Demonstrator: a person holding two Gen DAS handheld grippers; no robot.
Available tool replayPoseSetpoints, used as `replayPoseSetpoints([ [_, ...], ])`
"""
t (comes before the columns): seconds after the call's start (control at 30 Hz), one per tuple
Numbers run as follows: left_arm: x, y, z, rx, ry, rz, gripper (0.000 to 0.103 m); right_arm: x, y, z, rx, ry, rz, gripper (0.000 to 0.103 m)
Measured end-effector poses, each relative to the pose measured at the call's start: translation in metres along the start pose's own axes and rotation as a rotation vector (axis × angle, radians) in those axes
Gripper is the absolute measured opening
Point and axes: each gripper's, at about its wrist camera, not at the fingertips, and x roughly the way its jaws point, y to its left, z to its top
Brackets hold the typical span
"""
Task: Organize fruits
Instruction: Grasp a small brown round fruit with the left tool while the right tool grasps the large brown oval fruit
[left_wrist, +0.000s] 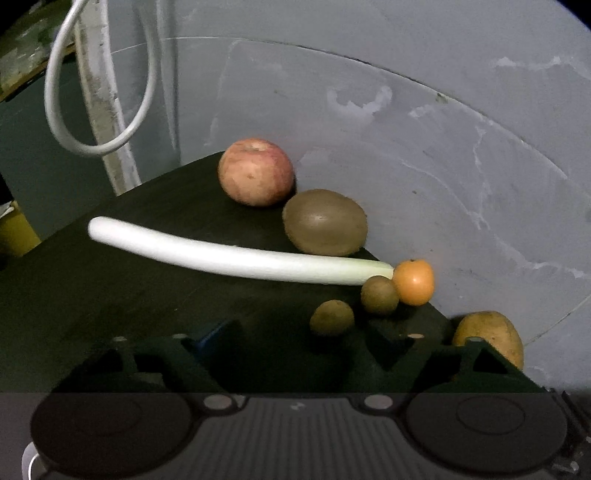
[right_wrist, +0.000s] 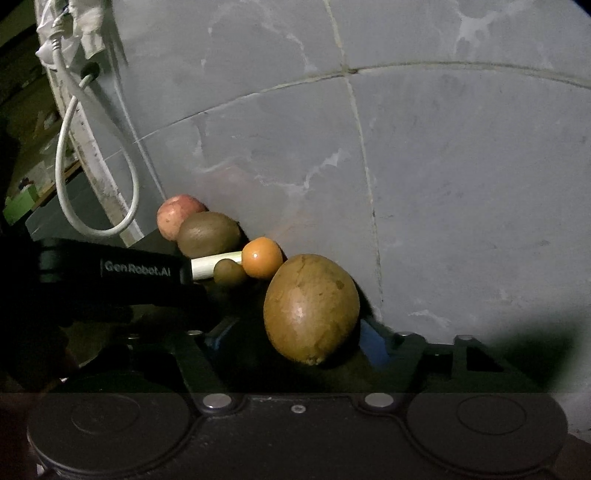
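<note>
Leek (right_wrist: 208, 266) mostly hidden behind left gripper (right_wrist: 192, 291); table (left_wrist: 110, 288) dim.

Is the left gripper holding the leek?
No. In the left wrist view the leek lies on the table, ahead of the open left gripper.

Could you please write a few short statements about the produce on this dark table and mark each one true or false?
1. The apple sits at the far end of the row along the wall. True.
2. The leek stands upright against the wall. False: it lies flat on the table.
3. The small orange fruit is at the leek's greenish end. True.
4. The right gripper is shut on the kiwi. False: it is open, with the potato between its fingers.
5. The left gripper holds the apple. False: it is open and holds nothing.
</note>
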Motion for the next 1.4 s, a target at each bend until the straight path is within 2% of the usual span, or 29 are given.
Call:
replayPoseSetpoints([
  [0.1, 0.005, -0.003, 0.001, 0.010, -0.004, -0.013, 0.074, 0.002, -0.001, 0.000, 0.016, -0.012, -0.006, 0.068],
  [0.27, 0.012, -0.007, 0.006, 0.022, 0.000, -0.045, 0.058, 0.006, -0.004, 0.003, 0.040, -0.023, -0.016, 0.065],
  [0.4, 0.013, -0.012, 0.006, 0.047, 0.002, -0.034, 0.050, 0.008, -0.006, 0.006, 0.062, -0.025, -0.019, 0.058],
  [0.47, 0.012, -0.015, 0.005, 0.056, 0.001, -0.042, 0.037, 0.007, -0.006, 0.005, 0.061, -0.027, -0.020, 0.058],
  [0.57, 0.012, -0.018, 0.006, 0.056, 0.011, -0.044, 0.031, 0.006, -0.007, 0.005, 0.064, -0.028, -0.016, 0.058],
  [0.9, -0.004, -0.021, 0.001, -0.057, 0.052, -0.096, 0.029, -0.006, -0.015, 0.004, 0.051, -0.003, 0.028, 0.057],
  [1.13, -0.044, -0.024, -0.009, -0.108, 0.011, -0.126, 0.029, -0.036, -0.016, -0.002, 0.008, -0.014, 0.082, 0.057],
  [1.4, -0.106, -0.016, -0.044, -0.218, -0.061, -0.153, 0.029, -0.086, -0.012, -0.011, -0.043, -0.024, 0.131, 0.057],
])
